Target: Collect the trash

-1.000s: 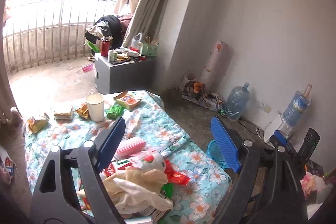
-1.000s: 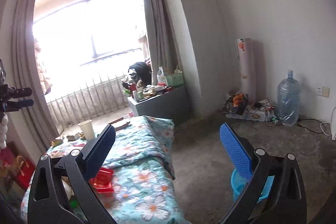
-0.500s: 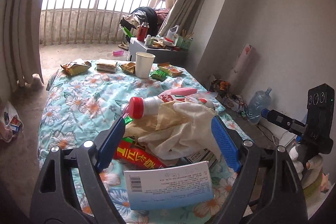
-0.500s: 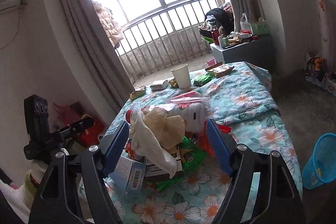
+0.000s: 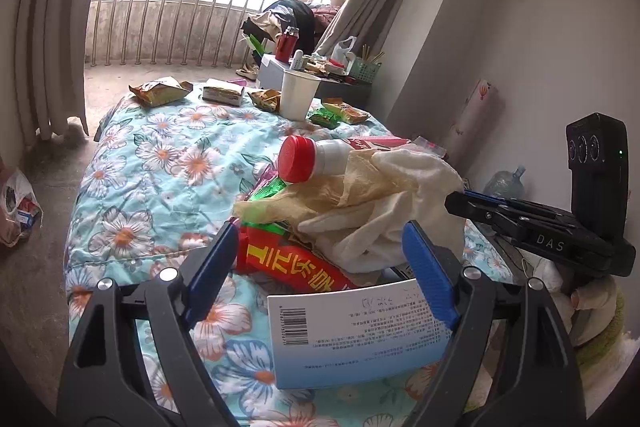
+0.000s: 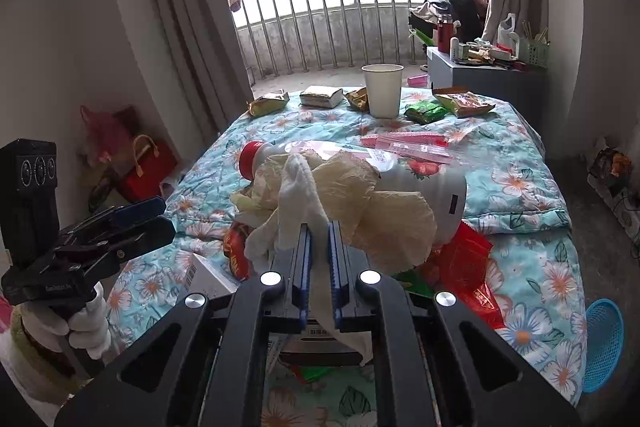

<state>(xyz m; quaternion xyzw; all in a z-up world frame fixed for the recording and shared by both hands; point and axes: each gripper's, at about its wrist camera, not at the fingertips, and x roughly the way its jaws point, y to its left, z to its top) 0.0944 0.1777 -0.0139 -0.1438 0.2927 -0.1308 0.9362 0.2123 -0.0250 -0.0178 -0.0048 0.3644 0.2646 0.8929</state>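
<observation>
Between right gripper (image 6: 319,227) pads, soft crumpled white tissue (image 6: 294,195).

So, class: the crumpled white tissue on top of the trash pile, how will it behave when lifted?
The crumpled white tissue looks floppy: it drapes over the pile, so it will probably hang limp. It seems thin and light, likely to lift easily. The right gripper is shut on a fold, which may tear if tugged.

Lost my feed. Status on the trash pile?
Right gripper shut on white cloth. Left gripper open, nothing gripped. Bottle, wrappers beneath cloth.
</observation>
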